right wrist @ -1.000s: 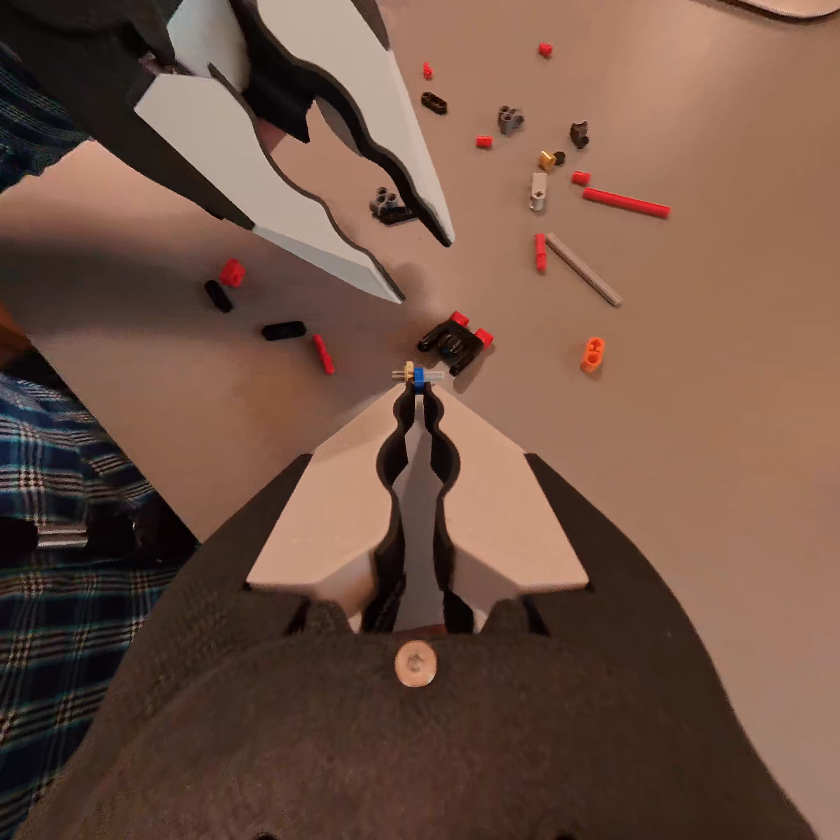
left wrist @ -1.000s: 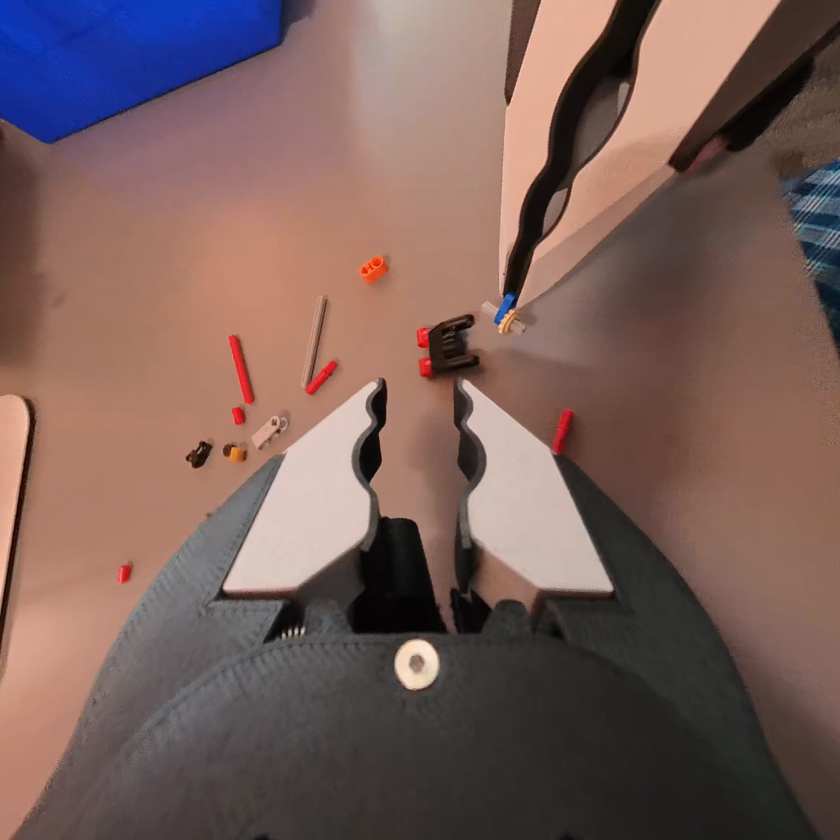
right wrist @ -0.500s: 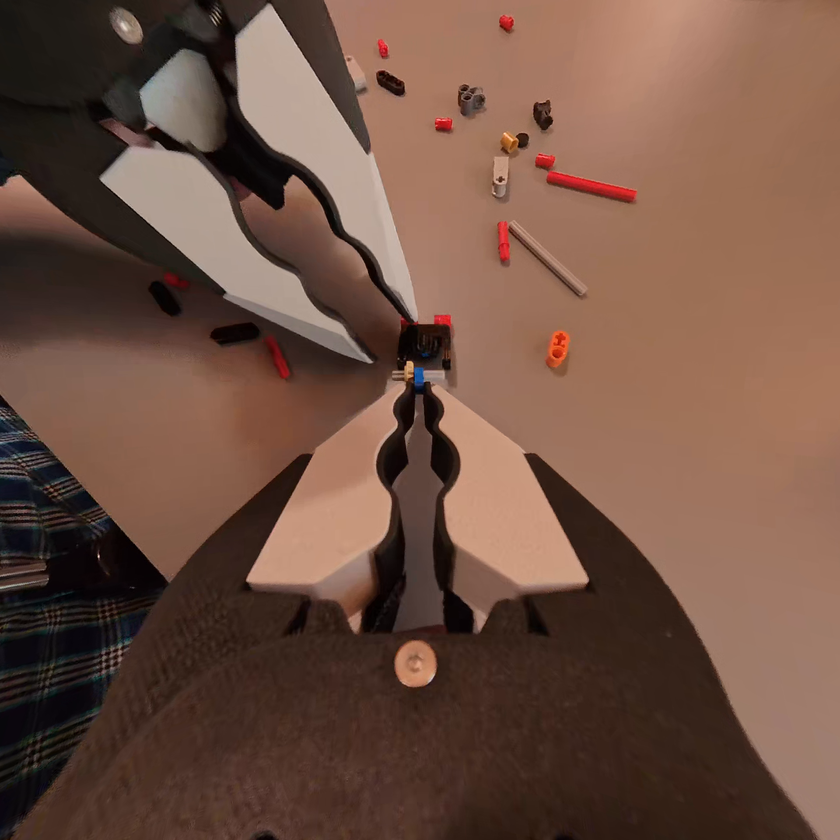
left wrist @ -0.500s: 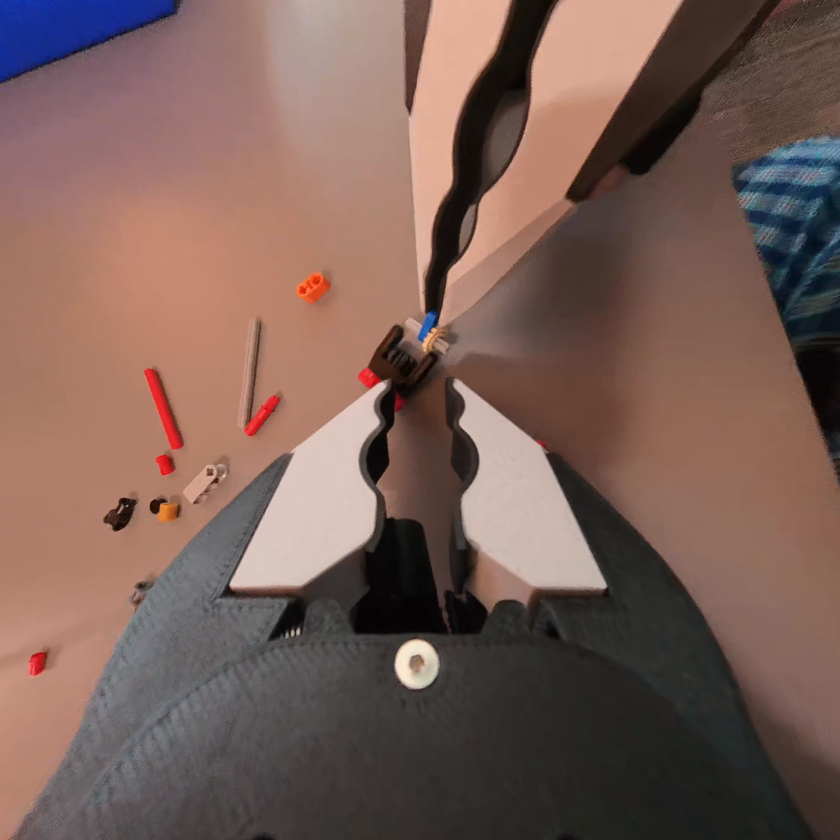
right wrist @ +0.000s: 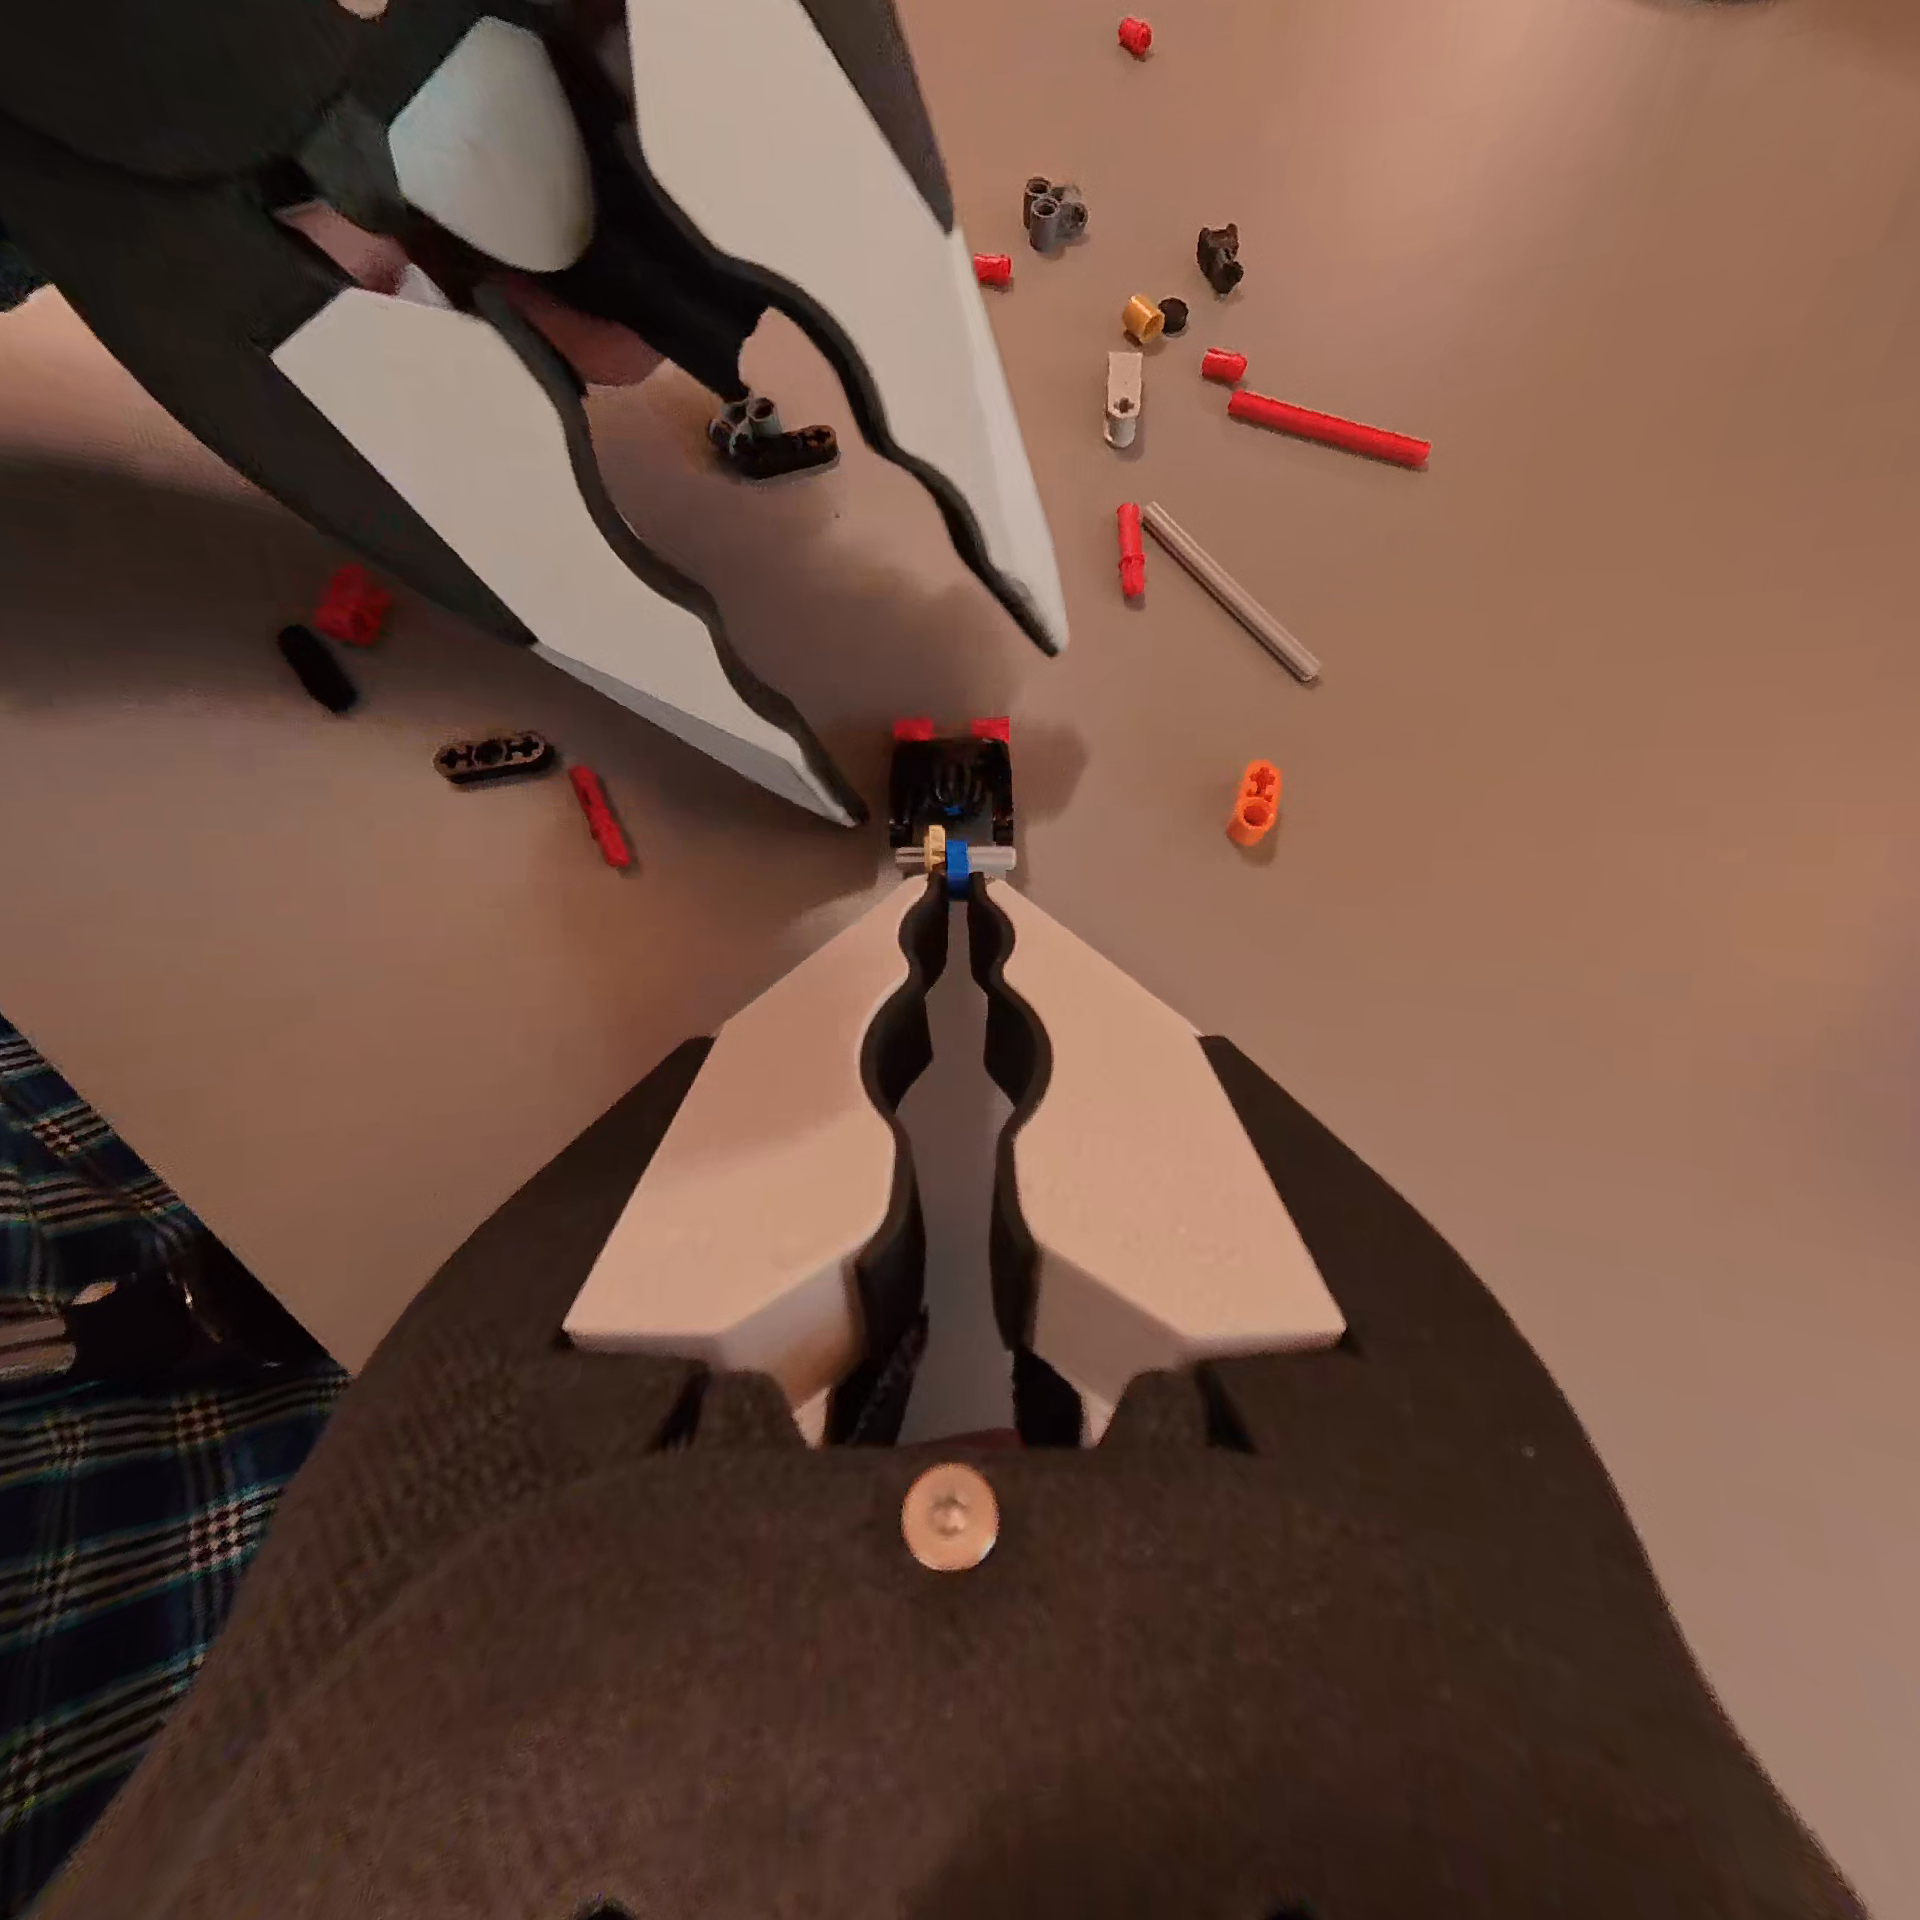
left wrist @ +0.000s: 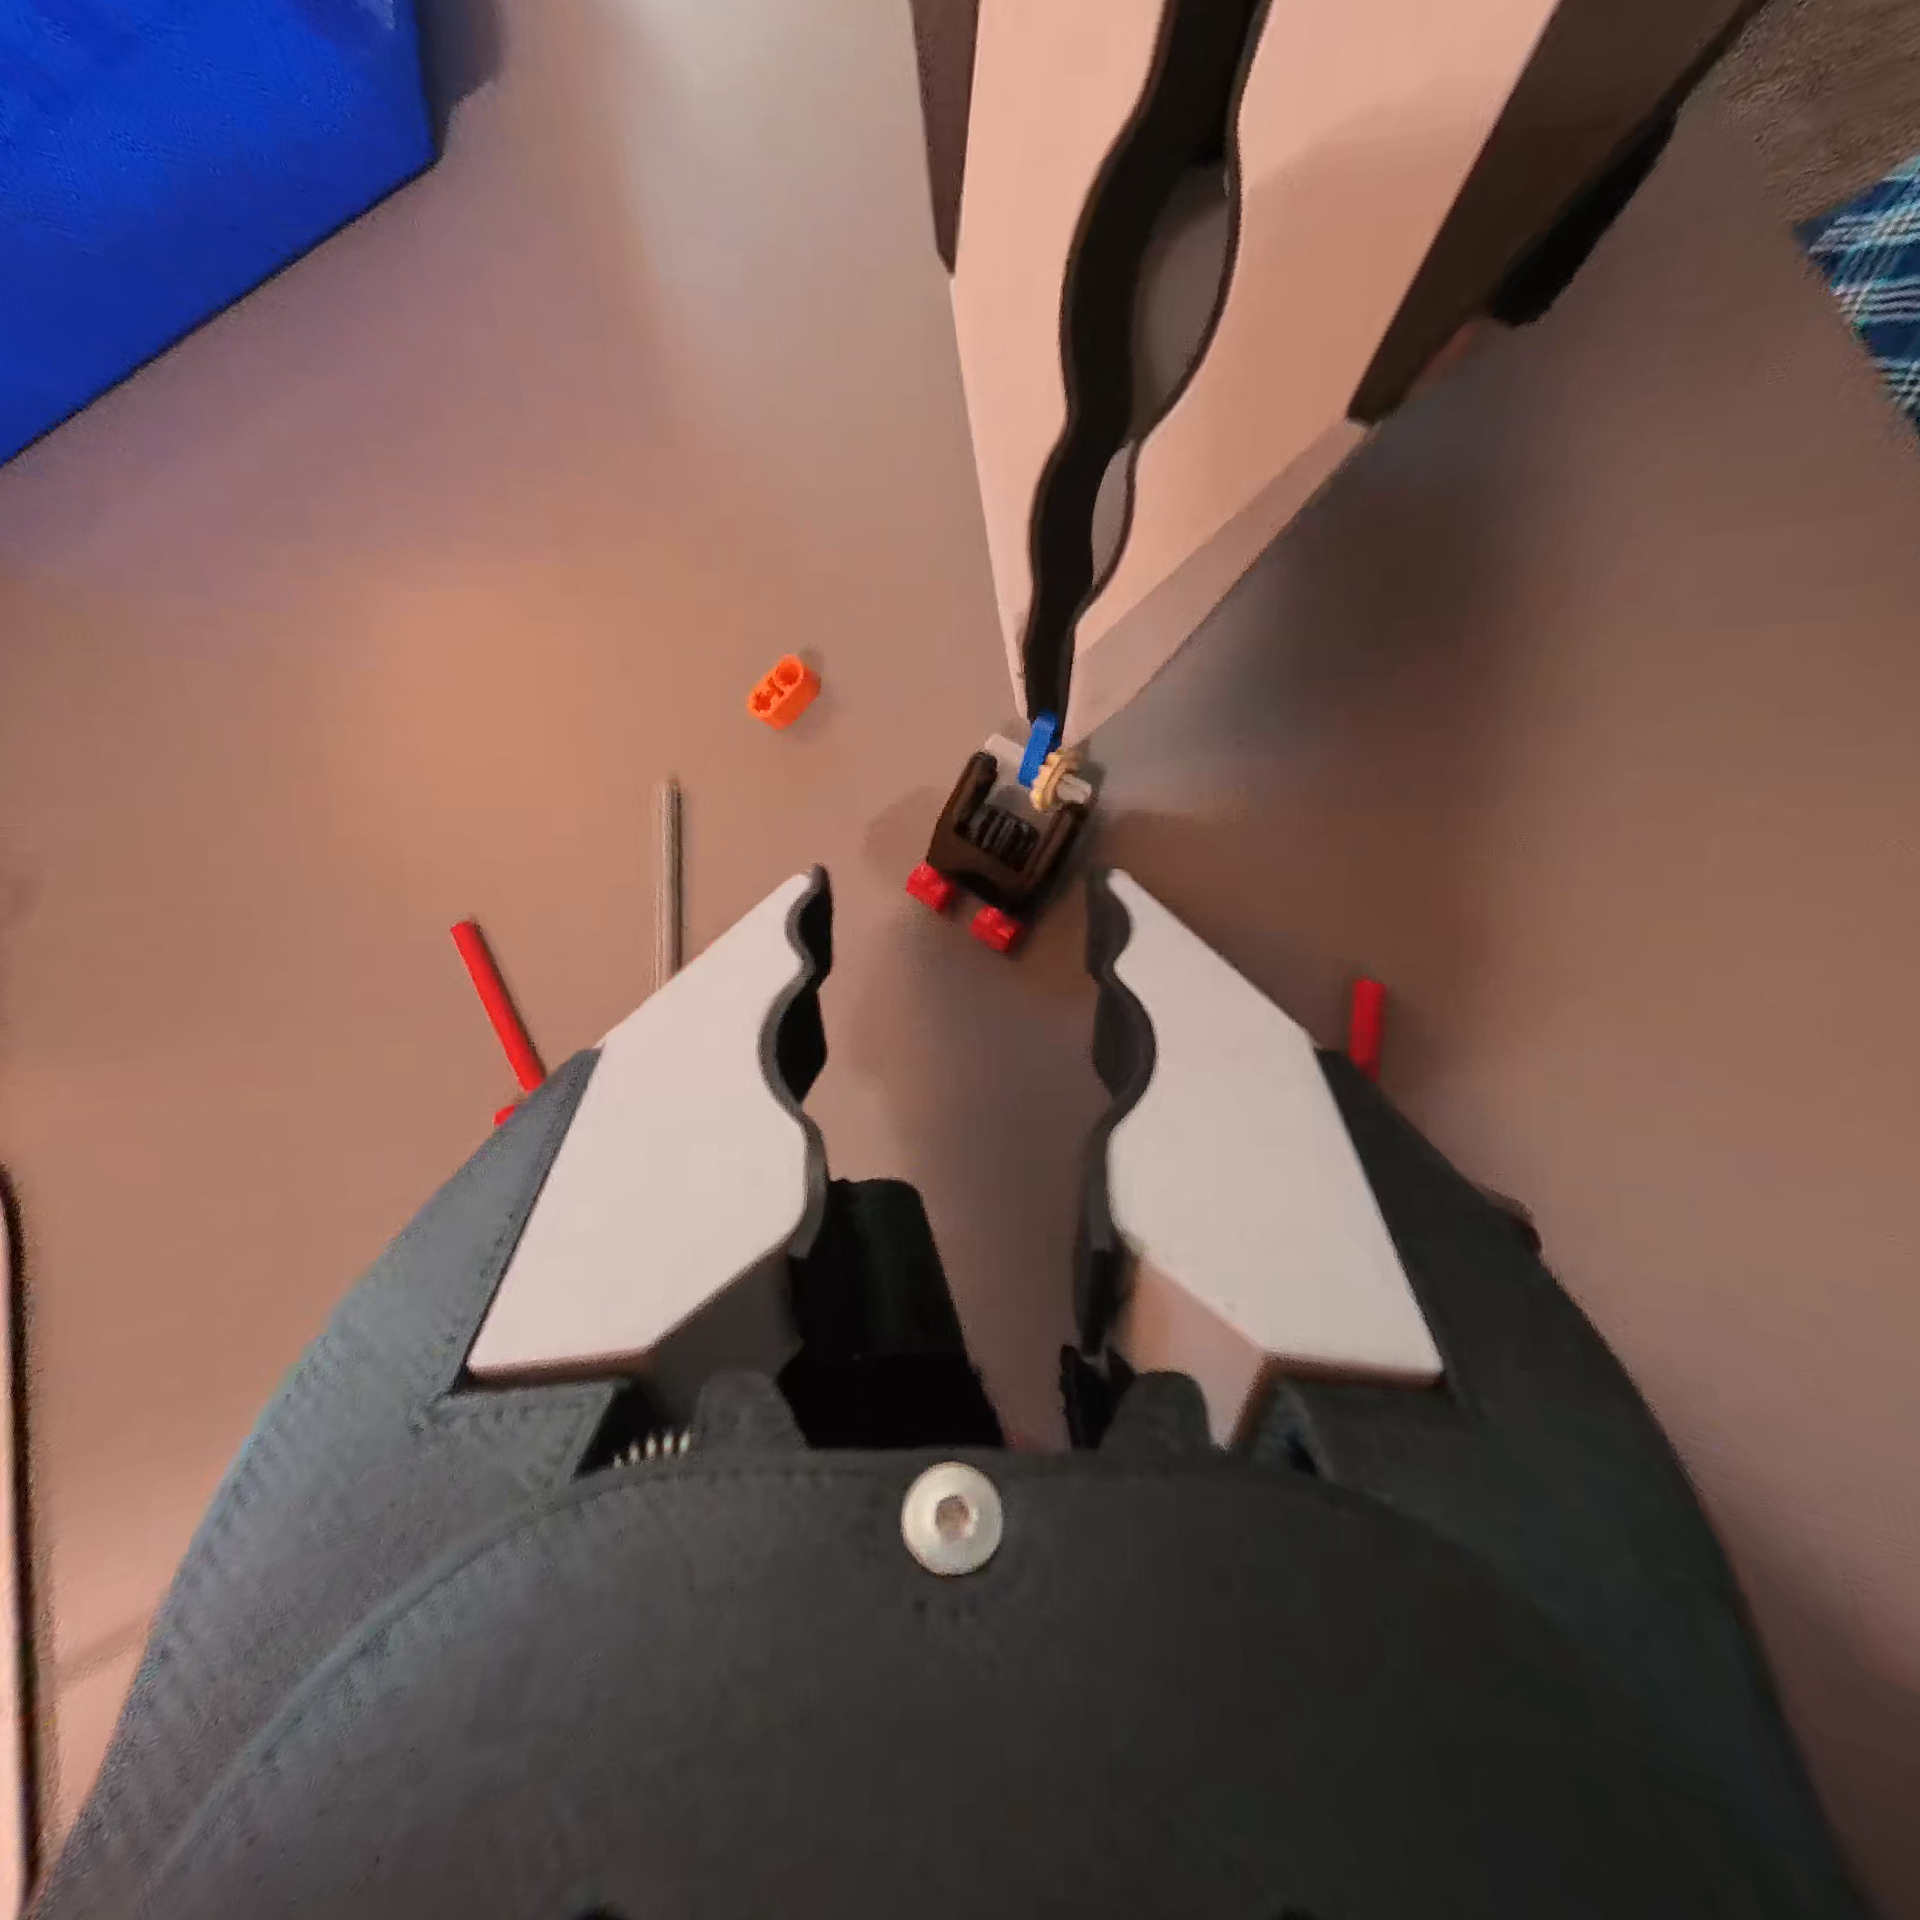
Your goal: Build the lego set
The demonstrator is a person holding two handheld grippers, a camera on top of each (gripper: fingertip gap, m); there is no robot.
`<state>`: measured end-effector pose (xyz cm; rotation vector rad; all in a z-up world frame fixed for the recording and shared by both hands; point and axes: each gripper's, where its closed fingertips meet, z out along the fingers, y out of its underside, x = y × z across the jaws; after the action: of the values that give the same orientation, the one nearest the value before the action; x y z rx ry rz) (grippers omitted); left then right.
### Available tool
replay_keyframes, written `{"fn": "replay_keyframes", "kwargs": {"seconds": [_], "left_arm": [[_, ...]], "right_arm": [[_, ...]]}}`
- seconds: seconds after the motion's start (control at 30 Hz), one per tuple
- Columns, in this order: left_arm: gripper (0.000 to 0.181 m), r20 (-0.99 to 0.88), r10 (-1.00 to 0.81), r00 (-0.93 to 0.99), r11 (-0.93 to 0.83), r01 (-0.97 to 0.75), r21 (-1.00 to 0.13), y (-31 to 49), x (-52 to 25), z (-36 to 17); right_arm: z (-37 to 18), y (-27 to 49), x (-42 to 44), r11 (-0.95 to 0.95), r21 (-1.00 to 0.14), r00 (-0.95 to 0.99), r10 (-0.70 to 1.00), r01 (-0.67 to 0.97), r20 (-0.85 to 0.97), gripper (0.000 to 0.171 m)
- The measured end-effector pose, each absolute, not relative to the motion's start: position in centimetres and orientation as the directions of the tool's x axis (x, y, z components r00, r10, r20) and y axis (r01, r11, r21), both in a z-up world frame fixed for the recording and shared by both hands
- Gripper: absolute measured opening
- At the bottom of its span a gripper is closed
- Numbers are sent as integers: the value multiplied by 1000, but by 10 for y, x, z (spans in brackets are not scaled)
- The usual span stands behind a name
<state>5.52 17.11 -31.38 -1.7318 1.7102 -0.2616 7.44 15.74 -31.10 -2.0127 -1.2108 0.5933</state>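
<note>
At the centre of the right wrist view, the right gripper (right wrist: pixel 957 881) is almost closed and pinches a small axle (right wrist: pixel 958 858) by its blue bush. The axle carries also a tan gear, and its long axis runs left to right, across the fingers. Just above it lies the black frame (right wrist: pixel 951 781) on the table (right wrist: pixel 1558 935), its two red pins pointing away. Axle and frame seem to touch – I cannot say if it is seated.

From the upper left, the left gripper (right wrist: pixel 956 738) is wide open and holds nothing; one fingertip is just beside the frame. I judge the next move needs the frame steadied, and the left gripper is placed for that.
</note>
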Motion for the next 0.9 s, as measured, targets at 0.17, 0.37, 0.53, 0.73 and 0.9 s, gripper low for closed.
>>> {"fn": "replay_keyframes", "kwargs": {"seconds": [0.17, 0.37, 0.53, 0.73, 0.9], "left_arm": [[39, -266, -962, 66, 105, -806, -583, 173, 59, -317], [26, -237, -968, 81, 79, -798, -597, 171, 63, -320], [25, -233, -966, 111, 59, -785, -617, 171, 65, -321], [24, -244, -960, 139, 47, -778, -627, 171, 64, -322], [24, -252, -956, 148, 48, -772, -634, 170, 63, -322]], "right_arm": [[-310, 160, 75, -332, -767, 466, 883, 550, -49, 0], [-310, 165, 77, -339, -767, 479, 876, 545, -47, 0], [-310, 169, 77, -322, -767, 480, 877, 555, -20, 0], [-309, 166, 75, -277, -772, 455, 890, 572, 18, 0], [-309, 164, 73, -248, -774, 417, 909, 582, 22, 0]]}}
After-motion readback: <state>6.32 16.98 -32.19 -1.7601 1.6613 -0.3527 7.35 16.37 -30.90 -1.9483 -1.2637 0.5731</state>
